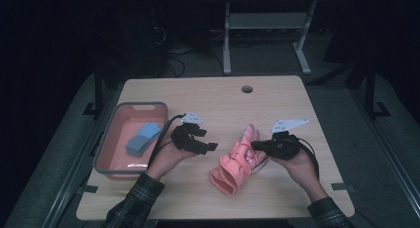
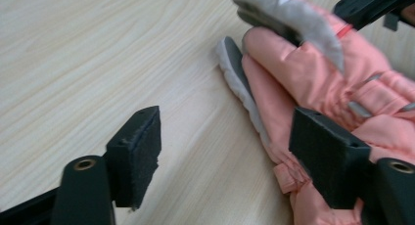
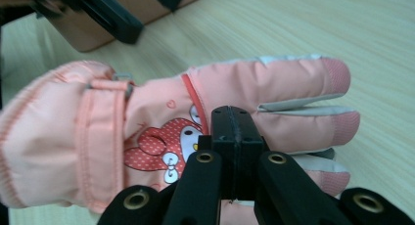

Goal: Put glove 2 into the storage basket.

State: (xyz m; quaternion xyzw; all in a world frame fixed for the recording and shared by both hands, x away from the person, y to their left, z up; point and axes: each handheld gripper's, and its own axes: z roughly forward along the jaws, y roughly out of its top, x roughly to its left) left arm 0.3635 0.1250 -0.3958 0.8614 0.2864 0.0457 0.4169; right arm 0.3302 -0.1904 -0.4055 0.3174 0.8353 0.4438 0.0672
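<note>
A pink padded glove with a cartoon print lies mid-table, fingers pointing away from the person. My right gripper is at its right side. In the right gripper view its jaws are pressed together over the glove, pinching it near the base of the fingers. My left gripper hovers just left of the glove. Its jaws stand wide apart over bare wood, nothing between them, and the glove lies beside the right-hand pad.
A pink tub with a grey rim stands at the table's left and holds a folded blue item. A cable hole sits near the far edge. A table frame stands on the dark floor beyond.
</note>
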